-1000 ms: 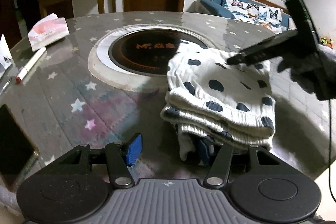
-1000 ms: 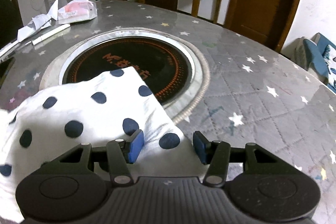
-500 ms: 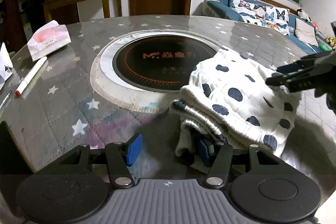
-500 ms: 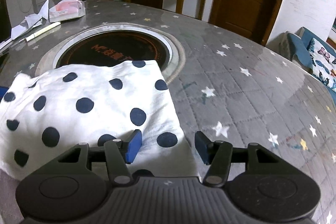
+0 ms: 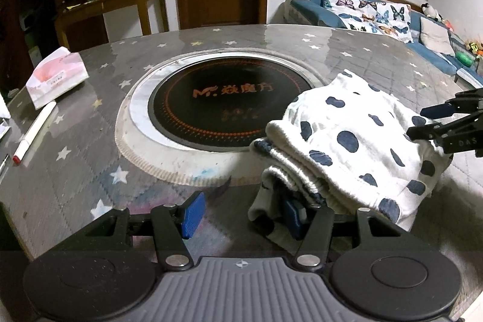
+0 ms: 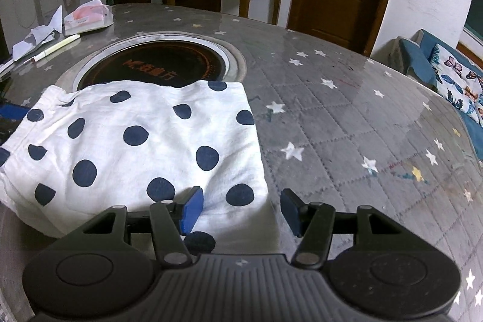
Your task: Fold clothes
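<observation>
Black left gripper, blue fingers, silver screws.

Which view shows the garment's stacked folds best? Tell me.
Left wrist view: the polka-dot garment shows its layered folded edge side-on. The right wrist view shows only its flat top, hiding the layers.

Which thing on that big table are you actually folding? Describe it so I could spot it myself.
Find the black round cooktop set into the starry grey table. Beside it, lapping its rim, lies the folded garment: white cloth with dark blue dots, the only fabric there, unlike the pink tissue pack and marker opposite.
</observation>
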Available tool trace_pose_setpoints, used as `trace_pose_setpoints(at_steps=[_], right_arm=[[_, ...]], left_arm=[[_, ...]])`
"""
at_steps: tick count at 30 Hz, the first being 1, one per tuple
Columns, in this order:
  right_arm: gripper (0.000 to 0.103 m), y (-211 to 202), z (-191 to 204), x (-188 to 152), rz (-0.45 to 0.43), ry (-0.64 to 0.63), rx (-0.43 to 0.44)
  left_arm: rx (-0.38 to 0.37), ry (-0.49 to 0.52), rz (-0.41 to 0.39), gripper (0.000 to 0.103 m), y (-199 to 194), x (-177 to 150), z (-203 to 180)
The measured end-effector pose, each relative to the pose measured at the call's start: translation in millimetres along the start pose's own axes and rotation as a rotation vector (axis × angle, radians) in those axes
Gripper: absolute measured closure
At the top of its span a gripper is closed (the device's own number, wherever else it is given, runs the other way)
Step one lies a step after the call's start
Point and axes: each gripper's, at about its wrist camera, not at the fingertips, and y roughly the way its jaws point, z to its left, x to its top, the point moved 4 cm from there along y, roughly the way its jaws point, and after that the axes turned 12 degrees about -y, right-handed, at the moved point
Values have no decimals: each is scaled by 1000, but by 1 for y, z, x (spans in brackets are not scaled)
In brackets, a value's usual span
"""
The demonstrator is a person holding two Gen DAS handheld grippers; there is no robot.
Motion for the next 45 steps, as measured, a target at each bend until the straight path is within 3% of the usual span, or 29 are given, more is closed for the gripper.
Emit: trace_pose_setpoints(at_steps=[21, 35, 45], right_arm=[[43, -22, -23, -33, 12, 62, -59], [40, -34, -33, -52, 2, 110, -75], [38, -39, -32, -55, -2, 109, -78]], left_arm=[[-39, 93, 8, 47, 17, 13, -41], [-24, 132, 10, 45, 21, 19, -56], [-11, 129, -40, 41, 5, 31, -58]])
